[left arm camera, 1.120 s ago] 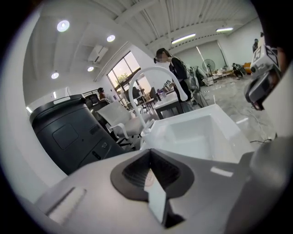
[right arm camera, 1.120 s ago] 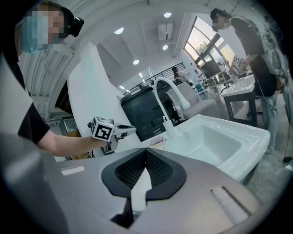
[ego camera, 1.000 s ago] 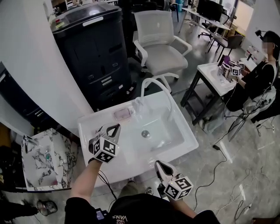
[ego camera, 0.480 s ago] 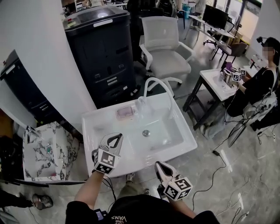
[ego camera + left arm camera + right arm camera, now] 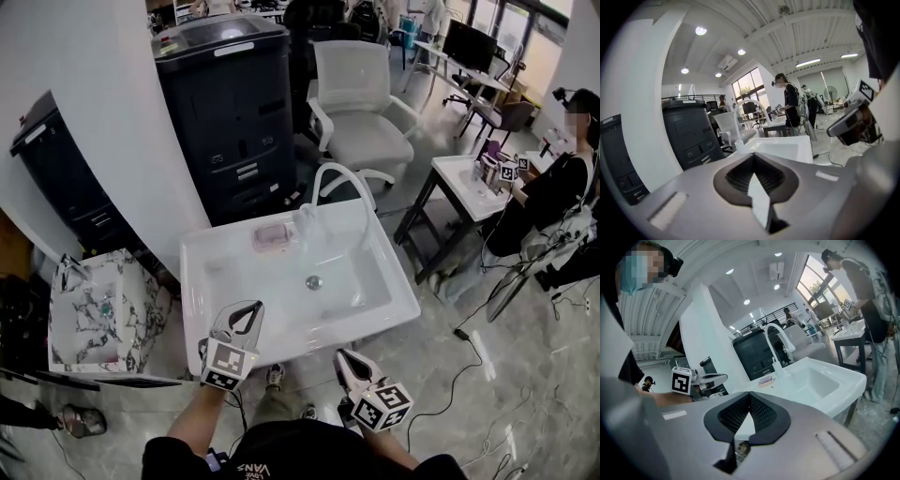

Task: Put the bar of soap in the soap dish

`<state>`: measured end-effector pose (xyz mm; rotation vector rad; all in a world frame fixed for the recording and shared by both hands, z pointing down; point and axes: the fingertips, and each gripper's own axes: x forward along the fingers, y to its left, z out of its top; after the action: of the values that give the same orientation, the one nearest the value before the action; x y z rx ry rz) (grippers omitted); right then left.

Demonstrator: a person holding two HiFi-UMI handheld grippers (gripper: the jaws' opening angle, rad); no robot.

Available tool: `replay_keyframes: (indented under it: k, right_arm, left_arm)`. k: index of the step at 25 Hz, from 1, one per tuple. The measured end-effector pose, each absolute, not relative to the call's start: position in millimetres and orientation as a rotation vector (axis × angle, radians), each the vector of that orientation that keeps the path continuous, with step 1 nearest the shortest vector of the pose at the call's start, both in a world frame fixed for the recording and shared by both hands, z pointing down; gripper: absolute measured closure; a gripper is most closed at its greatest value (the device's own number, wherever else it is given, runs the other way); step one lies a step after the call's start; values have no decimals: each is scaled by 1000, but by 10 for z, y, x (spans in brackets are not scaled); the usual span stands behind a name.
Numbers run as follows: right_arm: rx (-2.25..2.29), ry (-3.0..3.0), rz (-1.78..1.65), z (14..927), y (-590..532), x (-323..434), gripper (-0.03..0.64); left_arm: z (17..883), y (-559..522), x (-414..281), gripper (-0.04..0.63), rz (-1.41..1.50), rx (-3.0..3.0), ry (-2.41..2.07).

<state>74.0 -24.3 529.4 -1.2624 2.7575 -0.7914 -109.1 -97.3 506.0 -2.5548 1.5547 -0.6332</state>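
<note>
Pink bar of soap [image 5: 270, 235] sits in the soap dish [image 5: 255, 244] on the sink's [image 5: 202, 281] back rim, 11 o'clock from the drain [image 5: 313, 280], just beside the faucet [image 5: 339, 167]. Left gripper [image 5: 255, 307] is over the sink's 7 o'clock edge, right gripper [image 5: 340, 354] off its 6 o'clock edge. Both have jaws pressed together, nothing pinched.

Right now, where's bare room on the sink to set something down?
Free: the left deck of the sink, between the soap dish and the front rim; also the basin around the drain. Crowded: the back ledge, where soap dish and faucet stand side by side.
</note>
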Motion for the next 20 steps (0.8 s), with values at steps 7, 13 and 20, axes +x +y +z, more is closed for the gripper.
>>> replay_keyframes:
  k: [7, 13, 20]
  right_arm:
    - [-1231, 2766, -812, 5333, -139, 737, 617]
    - [-1213, 2782, -826, 5372, -70, 733, 617]
    - [-1215, 2786, -829, 5387, -19, 772, 617]
  left_arm:
    - [4988, -609, -1046, 543, -596, -2533, 1596]
    - [4936, -342, -1024, 543, -522, -2549, 1645]
    - [5079, -96, -974, 543, -518, -2579, 1684]
